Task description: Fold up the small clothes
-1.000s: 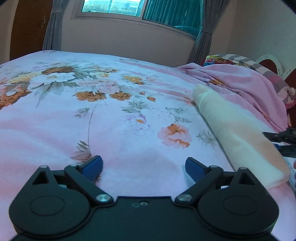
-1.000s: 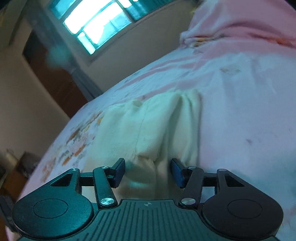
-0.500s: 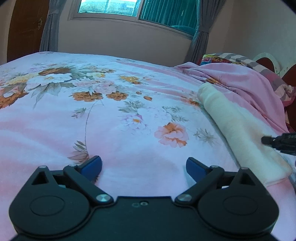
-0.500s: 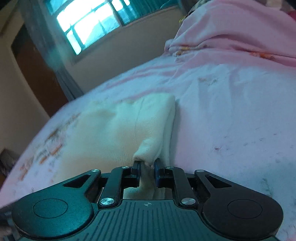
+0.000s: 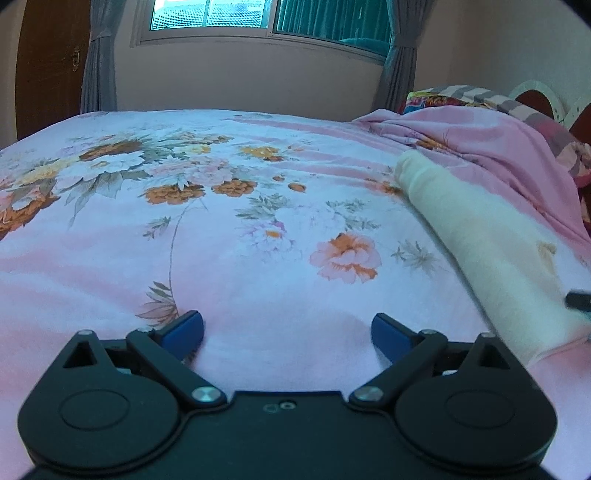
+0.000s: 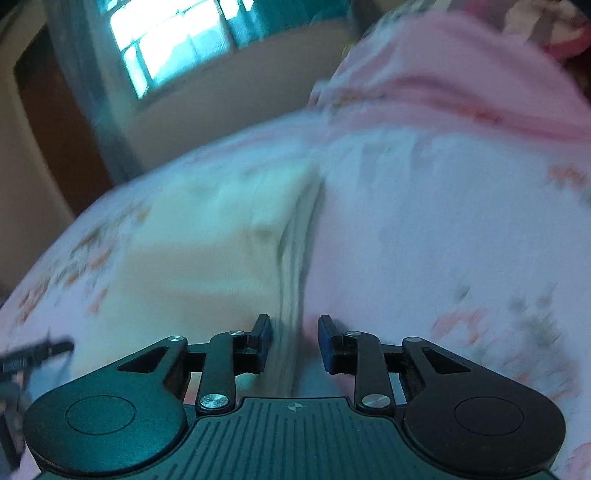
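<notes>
A cream-white small garment lies folded flat on the floral pink bed sheet, at the right of the left wrist view. My left gripper is open and empty, low over the sheet, left of the garment. In the blurred right wrist view the garment lies ahead and to the left, its folded right edge running down between the fingers. My right gripper is open, its pads apart on either side of that edge. Its tip shows at the right edge of the left wrist view.
A rumpled pink blanket and striped pillows lie at the head of the bed on the right. A wall with a window and curtains stands behind the bed, a brown door at the left.
My right gripper was shut on the garment's near edge half a second ago; it has opened and let go, and the garment has settled flat. My left gripper has barely moved.
</notes>
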Available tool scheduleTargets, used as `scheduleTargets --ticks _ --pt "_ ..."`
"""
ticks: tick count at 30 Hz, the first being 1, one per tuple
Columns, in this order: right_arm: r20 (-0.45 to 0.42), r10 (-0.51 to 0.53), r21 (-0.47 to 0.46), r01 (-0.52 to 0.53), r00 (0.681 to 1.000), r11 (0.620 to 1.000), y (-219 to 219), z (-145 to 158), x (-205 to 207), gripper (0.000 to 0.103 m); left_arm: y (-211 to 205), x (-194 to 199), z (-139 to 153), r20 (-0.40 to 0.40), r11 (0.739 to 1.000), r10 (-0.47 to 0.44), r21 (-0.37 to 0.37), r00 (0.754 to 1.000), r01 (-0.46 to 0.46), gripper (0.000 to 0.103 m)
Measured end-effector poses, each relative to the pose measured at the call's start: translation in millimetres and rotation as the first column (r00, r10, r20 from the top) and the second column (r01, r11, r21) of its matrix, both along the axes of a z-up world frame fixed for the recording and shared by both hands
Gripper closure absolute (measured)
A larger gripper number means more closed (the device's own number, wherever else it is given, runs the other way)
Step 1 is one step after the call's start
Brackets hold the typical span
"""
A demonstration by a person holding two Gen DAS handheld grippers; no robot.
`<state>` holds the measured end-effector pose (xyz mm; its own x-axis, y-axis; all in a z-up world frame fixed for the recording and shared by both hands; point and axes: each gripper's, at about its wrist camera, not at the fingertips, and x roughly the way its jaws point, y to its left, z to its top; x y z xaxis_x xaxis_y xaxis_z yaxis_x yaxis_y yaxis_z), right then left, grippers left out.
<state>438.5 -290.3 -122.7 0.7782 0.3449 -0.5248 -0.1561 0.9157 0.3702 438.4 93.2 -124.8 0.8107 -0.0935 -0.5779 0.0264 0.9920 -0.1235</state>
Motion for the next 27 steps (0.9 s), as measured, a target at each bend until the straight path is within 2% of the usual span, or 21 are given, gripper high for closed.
scheduleTargets --ticks 1,2,4,7,10,12,15,17,19,20,21,23,27 --pt "0.035 -0.002 0.019 0.001 0.999 1.0 -2 6 -1 0.076 0 -3 4 0.022 1.0 -0.011 -0.019 1.0 0.012 0.015" --pt "0.071 0.001 0.028 -0.003 0.997 1.0 -4 13 1 0.076 -1 -5 10 0.064 0.997 -0.038 -0.067 0.997 0.043 0.027" --pt "0.102 0.01 0.013 -0.012 0.995 1.0 -2 24 11 0.076 -14 2 18 0.078 0.983 -0.11 -0.139 0.991 0.12 0.036" --pt "0.127 0.039 -0.005 -0.039 0.991 0.999 8 35 40 0.076 -48 26 18 0.068 0.971 -0.199 -0.121 0.978 0.206 0.035" --pt "0.082 0.076 -0.026 -0.074 0.994 0.997 17 29 71 0.076 -71 49 2 0.007 0.966 -0.239 -0.104 0.971 0.238 0.034" --pt "-0.014 0.078 -0.128 -0.079 0.997 0.989 27 11 92 0.076 -75 55 -4 -0.023 0.966 -0.249 -0.076 0.968 0.247 0.033" --pt "-0.021 0.066 -0.111 -0.068 0.998 0.991 20 3 101 0.076 -62 53 3 0.0 0.958 -0.258 -0.128 0.966 0.255 0.035" --pt "0.021 0.044 -0.129 -0.041 0.999 0.991 16 8 96 0.076 -57 54 6 0.015 0.956 -0.262 -0.134 0.965 0.261 0.035" --pt "0.056 0.047 -0.119 -0.04 0.997 0.992 14 9 89 0.076 -63 56 2 -0.022 0.959 -0.273 -0.085 0.962 0.27 0.033" --pt "0.038 0.05 -0.147 -0.044 0.998 0.988 17 6 88 0.076 -73 59 -4 -0.055 0.957 -0.288 -0.032 0.956 0.287 0.033" --pt "-0.002 0.051 -0.171 -0.051 0.999 0.984 19 -1 90 0.076 -76 56 -4 -0.043 0.958 -0.287 -0.004 0.957 0.287 0.033" --pt "0.023 0.038 -0.138 -0.035 0.999 0.99 13 9 79 0.076 -74 45 3 -0.028 0.958 -0.287 -0.023 0.957 0.287 0.035" --pt "0.092 0.038 -0.044 -0.034 0.995 0.998 1 30 18 0.076 -54 -1 6 0.025 0.962 -0.255 -0.093 0.967 0.256 0.034"
